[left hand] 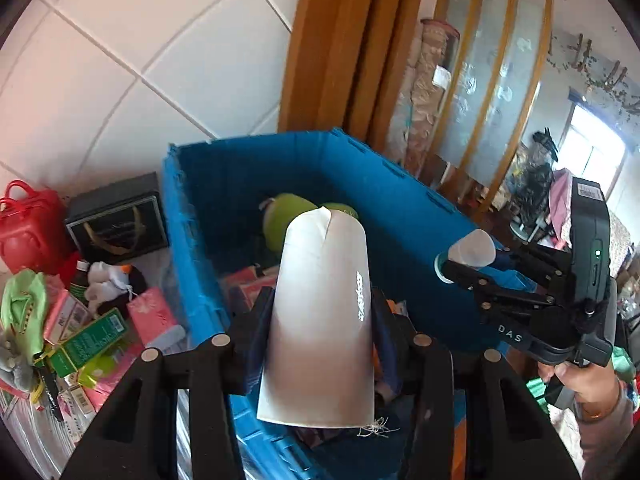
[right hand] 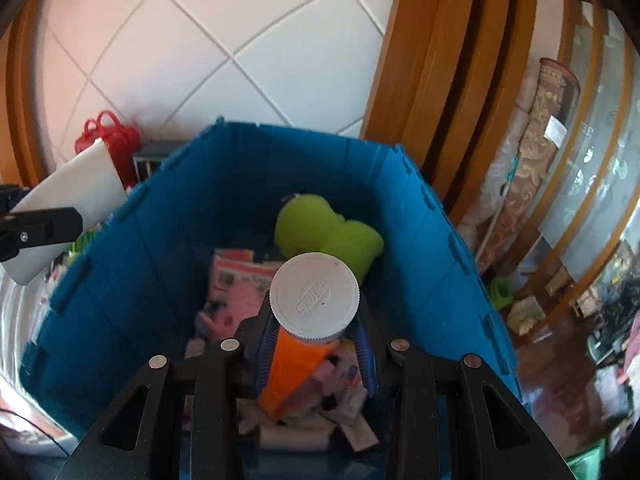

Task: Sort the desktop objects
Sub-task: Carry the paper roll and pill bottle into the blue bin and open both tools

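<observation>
My left gripper (left hand: 320, 308) is shut on a white squeeze tube (left hand: 322, 320), held crimped end up over the near edge of the blue crate (left hand: 400, 208). My right gripper (right hand: 316, 340) is shut on an orange tube with a white screw cap (right hand: 314, 300), held above the inside of the blue crate (right hand: 160, 248). The right gripper (left hand: 460, 268) also shows in the left wrist view, at the crate's right wall. The white tube (right hand: 68, 220) shows at the left in the right wrist view. A green plush toy (right hand: 324, 232), pink boxes and small packets lie in the crate.
Left of the crate lie a red plastic case (left hand: 28, 228), a black box (left hand: 116, 220), a green box (left hand: 88, 344), pink packets and a small plush toy (left hand: 112, 284). A tiled wall stands behind. A wooden door frame (left hand: 332, 40) and glass cabinet stand on the right.
</observation>
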A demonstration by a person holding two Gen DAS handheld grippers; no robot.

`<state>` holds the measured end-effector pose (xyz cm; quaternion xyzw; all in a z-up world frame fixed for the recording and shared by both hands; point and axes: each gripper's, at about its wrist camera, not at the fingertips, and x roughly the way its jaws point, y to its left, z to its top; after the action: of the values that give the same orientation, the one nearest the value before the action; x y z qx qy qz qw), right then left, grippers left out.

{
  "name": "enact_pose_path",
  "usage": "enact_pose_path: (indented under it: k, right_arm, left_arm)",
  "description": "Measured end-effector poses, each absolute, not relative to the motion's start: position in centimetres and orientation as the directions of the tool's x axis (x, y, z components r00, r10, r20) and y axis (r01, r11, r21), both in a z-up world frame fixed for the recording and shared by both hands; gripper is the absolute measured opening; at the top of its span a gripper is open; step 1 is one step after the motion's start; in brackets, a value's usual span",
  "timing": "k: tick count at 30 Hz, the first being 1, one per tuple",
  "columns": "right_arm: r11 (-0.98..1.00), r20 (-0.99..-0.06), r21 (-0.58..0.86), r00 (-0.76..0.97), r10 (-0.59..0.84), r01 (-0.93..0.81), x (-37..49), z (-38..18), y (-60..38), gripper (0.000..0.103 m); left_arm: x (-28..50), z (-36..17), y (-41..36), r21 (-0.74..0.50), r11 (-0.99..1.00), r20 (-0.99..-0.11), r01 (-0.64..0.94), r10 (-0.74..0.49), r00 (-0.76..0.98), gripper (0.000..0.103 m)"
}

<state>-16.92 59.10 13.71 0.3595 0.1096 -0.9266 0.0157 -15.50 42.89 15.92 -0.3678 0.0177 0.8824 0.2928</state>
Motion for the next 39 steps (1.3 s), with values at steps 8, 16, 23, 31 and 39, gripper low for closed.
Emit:
enact_pose_path:
  k: [8, 16, 23, 31, 39]
  right_arm:
    - [-0.967, -0.826, -0.183, -0.560, 0.054, 0.176, -19.7, 8.7, 64.2, 0.034]
    - [-0.966, -0.863, -0.176, -0.503, 0.058, 0.190, -21.4, 6.8, 67.0, 0.034]
    - [-0.959, -0.872, -0.174, -0.487, 0.045, 0.222, -22.1, 6.3, 67.0, 0.034]
    - [-0.961, -0.876, -0.171, -0.480, 0.048, 0.217, -22.3, 6.1, 67.1, 0.034]
    - [-0.968, -0.875, -0.145, -0.484, 0.028, 0.205, -22.2, 6.3, 67.4, 0.048]
  left_arm:
    - [-18.0, 9.6, 51.4, -0.126, -0.834, -0.872, -0.537, 0.351, -0.340, 0.046]
    - [-19.0, 6.9, 53.2, -0.060, -0.859, -0.914, -0.508, 0.252, -0.319, 0.046]
    - [-19.6, 6.4, 52.7, -0.075, -0.882, -0.913, -0.465, 0.248, -0.323, 0.046]
    - [-18.6, 7.3, 52.8, -0.038, -0.878, -0.889, -0.477, 0.247, -0.385, 0.059]
    - [-18.3, 7.7, 52.8, -0.001, -0.886, -0.881, -0.464, 0.220, -0.419, 0.064]
